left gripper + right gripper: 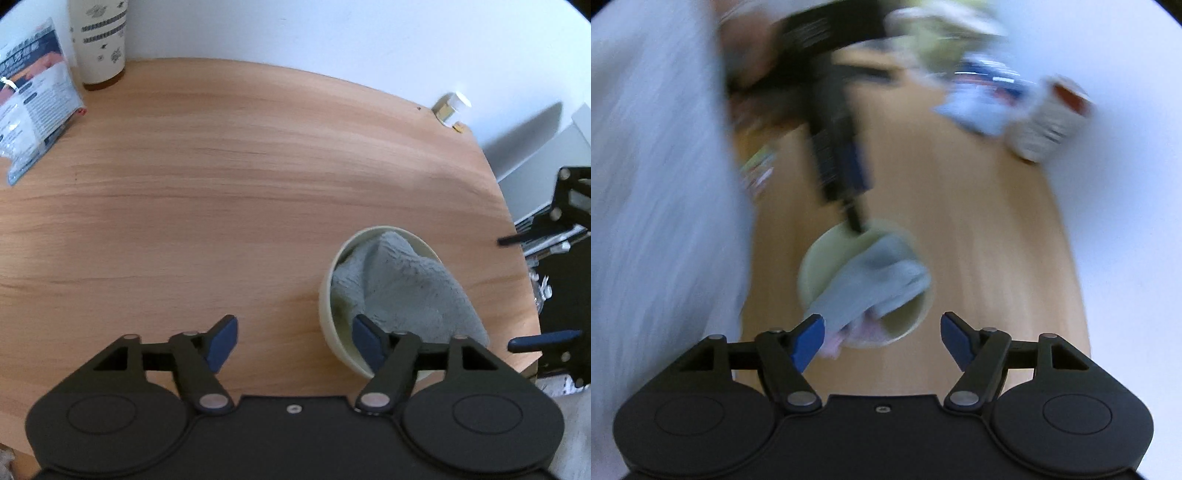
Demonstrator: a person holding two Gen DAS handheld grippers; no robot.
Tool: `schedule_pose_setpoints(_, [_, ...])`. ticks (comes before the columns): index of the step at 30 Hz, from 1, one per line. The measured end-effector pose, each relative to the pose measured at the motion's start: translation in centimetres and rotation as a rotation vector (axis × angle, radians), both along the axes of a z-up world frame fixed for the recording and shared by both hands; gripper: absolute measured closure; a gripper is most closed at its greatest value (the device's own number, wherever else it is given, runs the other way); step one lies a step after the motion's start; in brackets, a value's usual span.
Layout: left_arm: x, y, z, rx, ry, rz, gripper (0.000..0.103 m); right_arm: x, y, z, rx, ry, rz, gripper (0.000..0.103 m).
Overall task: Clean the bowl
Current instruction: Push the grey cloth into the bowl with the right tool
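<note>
A pale cream bowl point(327, 314) stands on the wooden table point(221, 184), near its right edge. A grey fluffy cloth point(406, 288) lies in the bowl and hangs over its right rim. My left gripper point(295, 343) is open and straddles the bowl's near left wall, with one blue pad inside the bowl and the other outside; neither pad presses on it. The right wrist view is blurred: the bowl point(820, 258) and cloth point(875, 284) sit just ahead of my open right gripper point(882, 339), whose jaws hold nothing. The cloth's near end hangs beside its left pad.
A paper cup point(99, 40) and a printed snack packet point(33, 107) stand at the table's far left. A small white-capped bottle point(452, 107) sits at the far right edge. The table drops off close to the right of the bowl. A person's white sleeve point(657, 184) fills the left of the right wrist view.
</note>
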State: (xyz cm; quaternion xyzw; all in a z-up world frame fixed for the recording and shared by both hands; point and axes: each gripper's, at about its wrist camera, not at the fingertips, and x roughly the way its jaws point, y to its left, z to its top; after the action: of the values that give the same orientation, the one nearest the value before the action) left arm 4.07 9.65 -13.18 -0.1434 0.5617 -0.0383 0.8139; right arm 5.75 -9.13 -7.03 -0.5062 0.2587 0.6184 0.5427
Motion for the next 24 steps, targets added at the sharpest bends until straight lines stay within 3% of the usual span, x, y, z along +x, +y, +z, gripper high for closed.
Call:
schedule_pose_setpoints(4, [-0.4,-1.4,0.8,0.080,-0.057,-0.005,0.018,-0.9,0.0,-1.7,-0.027,0.015,0.088,0.039])
schedule_pose_setpoints(8, [-1.2,-1.5,1.2,0.081,-0.062,0.013,0.018,-1.1,1.0,-3.3,0.014,0.000,0.131,0.050])
schedule_pose_setpoints(10, [-1.4,-1.6,1.1,0.079,-0.042,0.011,0.018,-1.2,1.4,-3.7,0.013,-0.005,0.144,0.090])
schedule_pose_setpoints(11, [-1.4,-1.6,1.0,0.074,-0.032,0.013,0.018,-0.9,1.7,-3.9,0.002,0.013,0.130,0.093])
schedule_pose_setpoints(13, [-1.5,-1.5,0.9,0.065,-0.012,0.018,0.019,-0.3,2.1,-3.8,-0.001,0.049,0.114,0.093])
schedule_pose_setpoints(17, [-1.9,-1.4,0.5,0.048,-0.011,0.026,0.031,0.3,2.6,-3.6,0.050,0.089,0.083,0.093])
schedule_pose_setpoints(24, [-2.5,-0.8,0.3,0.002,-0.030,0.057,0.061,1.9,5.3,-5.1,0.056,0.137,-0.006,0.094])
